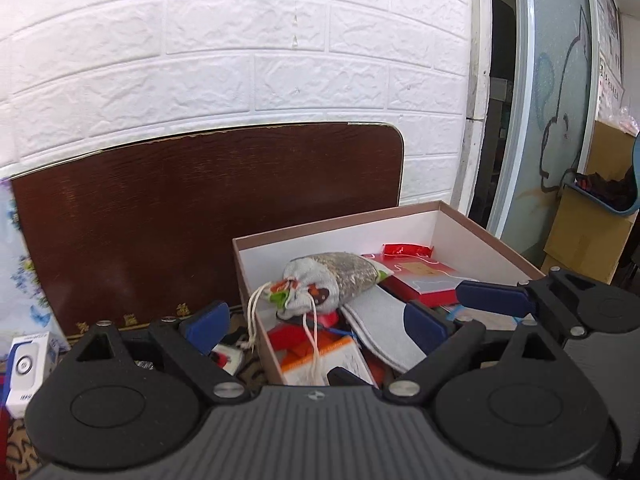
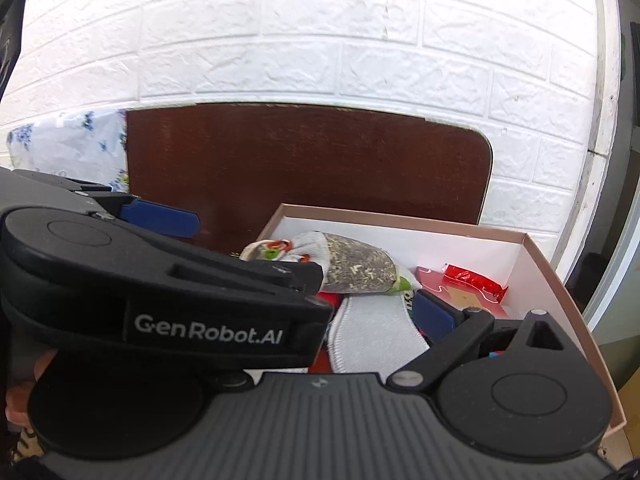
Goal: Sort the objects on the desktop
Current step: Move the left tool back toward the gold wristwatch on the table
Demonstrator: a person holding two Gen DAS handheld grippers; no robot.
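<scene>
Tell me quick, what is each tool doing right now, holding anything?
Left tool: open, holding nothing, over the pink cardboard box of sorted items.
Right tool: open, holding nothing, over the same box.

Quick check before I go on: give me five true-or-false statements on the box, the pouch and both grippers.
1. The grey drawstring fabric pouch lies inside the open cardboard box. True.
2. The left gripper is clamped on the pouch. False: its jaws are open and hold nothing.
3. The right gripper holds nothing. True.
4. The box is empty. False: it also holds a grey felt insole and a red packet.
5. A dark brown wooden board leans against the white brick wall. True.
</scene>
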